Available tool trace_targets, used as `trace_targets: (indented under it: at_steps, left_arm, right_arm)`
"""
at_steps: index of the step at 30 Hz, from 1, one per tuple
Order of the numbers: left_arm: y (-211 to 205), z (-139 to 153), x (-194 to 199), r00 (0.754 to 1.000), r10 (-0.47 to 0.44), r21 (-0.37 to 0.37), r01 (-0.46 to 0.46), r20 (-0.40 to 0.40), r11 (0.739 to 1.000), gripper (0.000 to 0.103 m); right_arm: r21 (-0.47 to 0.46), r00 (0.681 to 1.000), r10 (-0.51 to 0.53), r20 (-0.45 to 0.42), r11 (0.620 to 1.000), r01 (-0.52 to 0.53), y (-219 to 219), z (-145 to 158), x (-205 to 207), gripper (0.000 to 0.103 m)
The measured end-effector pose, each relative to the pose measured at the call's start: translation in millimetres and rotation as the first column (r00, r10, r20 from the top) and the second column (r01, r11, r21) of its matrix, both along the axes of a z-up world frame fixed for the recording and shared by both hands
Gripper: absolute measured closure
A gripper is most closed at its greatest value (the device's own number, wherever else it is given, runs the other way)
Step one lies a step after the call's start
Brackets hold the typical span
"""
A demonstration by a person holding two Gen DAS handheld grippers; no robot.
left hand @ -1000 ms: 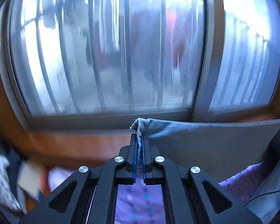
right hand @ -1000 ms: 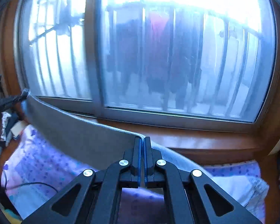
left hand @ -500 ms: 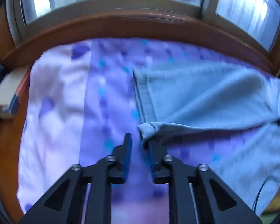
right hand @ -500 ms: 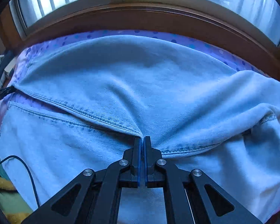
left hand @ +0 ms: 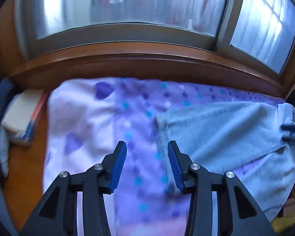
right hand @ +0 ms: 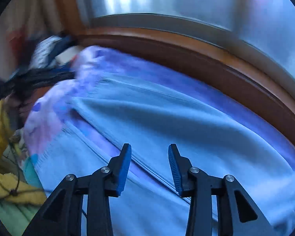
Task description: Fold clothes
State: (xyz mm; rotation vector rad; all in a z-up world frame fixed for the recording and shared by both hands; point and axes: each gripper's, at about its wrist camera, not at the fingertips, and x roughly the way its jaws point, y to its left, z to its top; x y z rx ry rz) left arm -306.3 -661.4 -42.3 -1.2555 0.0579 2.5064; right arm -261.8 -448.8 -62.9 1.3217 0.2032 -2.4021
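**Operator:** Left wrist view first — my left gripper (left hand: 146, 147) has its jaws apart and opening wider, with nothing clamped. The jeans (left hand: 222, 129) lie flat on the purple dotted blanket (left hand: 84, 122). Their hemmed end sits right against the right-hand jaw and a little ahead of it.

**Colleague:** So which way do they run from you?

**Operator:** Off to the right across the picture, toward the other gripper — the long axis runs roughly along the wooden window ledge (left hand: 139, 59). Only blanket shows between the left jaws.

**Colleague:** And the right side?

**Operator:** The right gripper (right hand: 149, 150) is above the broad part of the denim, jaws apart and opening too. A fold edge crosses the gap beneath them, but the pads aren't pressing on it. That view is badly smeared, so I can't read finer detail.

**Colleague:** Which hand goes next?

**Operator:** I'd judge the left is nearer a graspable edge. It would need to shift slightly right to straddle the hem.
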Motion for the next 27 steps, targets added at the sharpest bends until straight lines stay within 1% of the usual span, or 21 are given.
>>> trace_targets:
  at_steps: [3,6,10,12,14,15,16,17,18,19,20,22,24,25,27]
  left_arm:
    - [19.3,-21.0,-33.8,0.997,-0.038,-0.024,0.039,0.067,0.999,0.059]
    - [29.1,-33.4,-46.7,0.993,-0.059,-0.031,0.062,0.104,0.998,0.059]
    - [41.0,-43.5,-55.5,0.986,-0.1,-0.016,0.103,0.13,0.995,0.059]
    - [47.7,-46.6,-55.7,0.983,-0.128,-0.001,0.129,0.132,0.992,0.059]
    - [55.5,-49.5,-54.2,0.982,-0.145,-0.001,0.146,0.119,0.989,0.059]
    - [58.5,-50.2,-53.4,0.982,-0.154,0.0,0.155,0.113,0.988,0.072]
    - [60.4,-49.6,-52.9,0.981,-0.16,0.01,0.16,0.112,0.987,0.088]
    - [61.8,-48.2,-52.7,0.98,-0.164,0.027,0.162,0.115,0.986,0.089]
    - [63.1,-46.7,-52.6,0.978,-0.169,0.044,0.165,0.118,0.985,0.09]
    - [64.6,-42.0,-52.2,0.981,-0.164,0.035,0.161,0.105,0.986,0.09]
    - [64.8,-31.8,-51.6,0.986,-0.154,0.022,0.153,0.067,0.988,0.09]
    - [60.7,-8.9,-54.6,0.99,-0.138,0.034,0.138,-0.001,0.99,0.09]
    - [54.3,17.2,-62.4,0.99,-0.126,0.05,0.13,-0.065,0.99,0.09]
    - [52.4,26.7,-66.4,0.988,-0.125,0.043,0.129,-0.093,0.991,0.09]
    - [51.2,29.7,-74.2,0.985,-0.129,0.012,0.132,-0.114,0.991,0.09]
  right_arm:
    - [-0.03,0.997,0.078,0.009,0.997,-0.078,-56.7,-24.2,-15.7,0.064]
    - [-0.031,0.994,0.107,0.005,0.994,-0.107,-94.3,-43.7,-25.7,0.064]
    - [0.009,0.993,0.114,-0.007,0.993,-0.114,-117.4,-56.3,-30.7,0.064]
    - [0.024,0.994,0.112,-0.015,0.993,-0.111,-123.7,-62.1,-33.7,0.064]
    - [0.026,0.996,0.084,-0.03,0.996,-0.083,-124.1,-62.8,-36.6,0.065]
    - [0.023,0.997,0.067,-0.034,0.998,-0.067,-123.7,-62.9,-38.3,0.076]
    - [0.009,0.998,0.05,-0.034,0.999,-0.05,-121.5,-61.4,-40.1,0.084]
    - [-0.018,0.999,0.032,-0.029,0.999,-0.032,-117.4,-58.3,-41.8,0.096]
    - [-0.044,1.0,0.013,-0.024,0.999,-0.014,-113.3,-55.1,-43.6,0.099]
    - [-0.071,1.0,-0.005,-0.018,0.998,0.004,-109.2,-52.0,-45.3,0.099]
    - [-0.095,0.999,-0.016,-0.032,0.995,0.013,-106.4,-44.7,-45.8,0.099]
    - [-0.125,0.996,-0.015,-0.084,0.992,0.004,-105.8,-27.7,-46.6,0.099]
    - [-0.162,0.991,-0.016,-0.134,0.987,-0.006,-106.3,-12.1,-52.2,0.099]
    - [-0.177,0.99,-0.017,-0.142,0.984,-0.008,-107.1,-9.2,-56.9,0.099]
    - [-0.194,0.993,-0.019,-0.118,0.981,-0.004,-109.1,-15.8,-69.7,0.099]
